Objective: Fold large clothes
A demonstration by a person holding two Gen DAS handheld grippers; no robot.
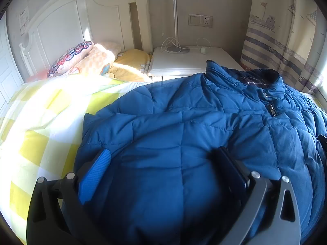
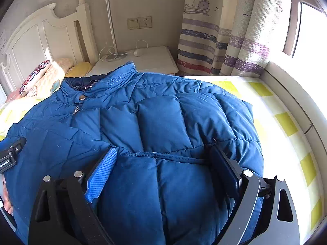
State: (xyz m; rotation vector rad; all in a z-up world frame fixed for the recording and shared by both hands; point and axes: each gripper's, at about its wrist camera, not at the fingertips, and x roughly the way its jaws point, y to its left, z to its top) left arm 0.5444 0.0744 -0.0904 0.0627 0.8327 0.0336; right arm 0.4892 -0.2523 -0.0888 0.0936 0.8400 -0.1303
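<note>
A large blue quilted jacket [image 1: 184,112] lies front up on the bed, its collar [image 1: 263,81] toward the nightstand and its zip shut. Sleeves appear folded across its front. My left gripper [image 1: 163,161] hovers over the jacket's left part, jaws wide open, with puffy fabric bulging between the fingers [image 1: 100,167] and nothing pinched. In the right wrist view, the same jacket [image 2: 159,118] fills the middle. My right gripper [image 2: 163,159] stands wide open over a stitched seam [image 2: 163,156] on its right half. Part of the left gripper [image 2: 10,153] shows at that view's left edge, with a hand [image 2: 7,202] below it.
The bed has a yellow-and-white checked sheet [image 1: 40,122]. Pillows [image 1: 81,59] lie against the white headboard [image 1: 61,24]. A white nightstand [image 2: 143,61] holds a lamp base and cable. A striped curtain [image 2: 214,40] hangs at the back right, beside a window ledge [image 2: 296,94].
</note>
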